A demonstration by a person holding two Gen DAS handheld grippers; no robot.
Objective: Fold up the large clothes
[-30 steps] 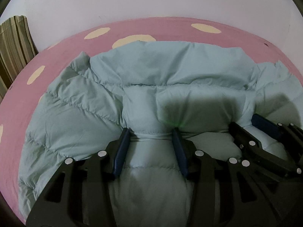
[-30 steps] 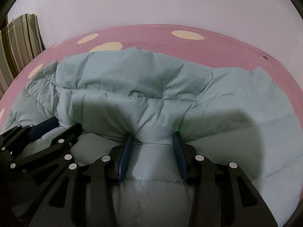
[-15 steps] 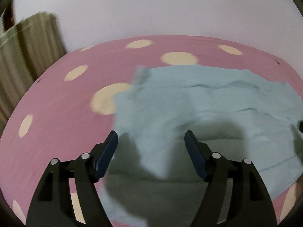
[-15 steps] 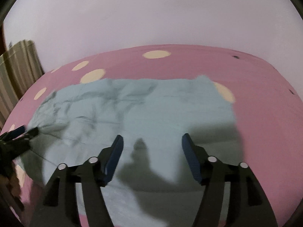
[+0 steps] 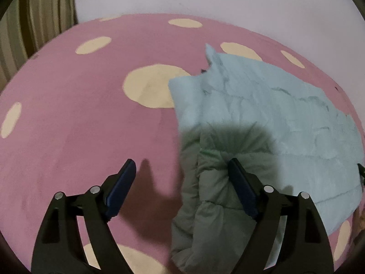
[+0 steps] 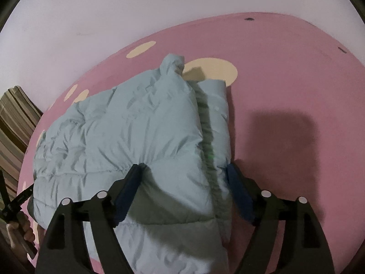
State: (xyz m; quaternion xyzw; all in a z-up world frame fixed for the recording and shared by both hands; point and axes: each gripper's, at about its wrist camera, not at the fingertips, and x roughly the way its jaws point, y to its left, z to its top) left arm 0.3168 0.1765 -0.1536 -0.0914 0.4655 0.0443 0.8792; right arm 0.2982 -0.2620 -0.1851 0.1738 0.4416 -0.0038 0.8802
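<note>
A pale blue quilted puffer jacket (image 5: 262, 118) lies folded on a pink bedspread with cream dots (image 5: 91, 118). It also shows in the right wrist view (image 6: 136, 132). My left gripper (image 5: 180, 178) is open and empty, over the jacket's left folded edge; its right finger (image 5: 241, 189) is over the fabric and its left finger over bare bedspread. My right gripper (image 6: 184, 182) is open, its jaws standing wide on either side of the jacket's right folded edge, close above it. The left gripper's tip (image 6: 16, 203) shows at the far left of the right wrist view.
A pale wall (image 5: 205, 0) runs behind the bed. A striped curtain (image 5: 34, 18) hangs at the far left, also visible in the right wrist view (image 6: 16, 118). Pink bedspread (image 6: 296, 91) extends to the right of the jacket.
Both grippers have let go of the jacket, opened wide and moved apart, the left to the jacket's left edge, the right to its right edge. The jacket now lies folded.
</note>
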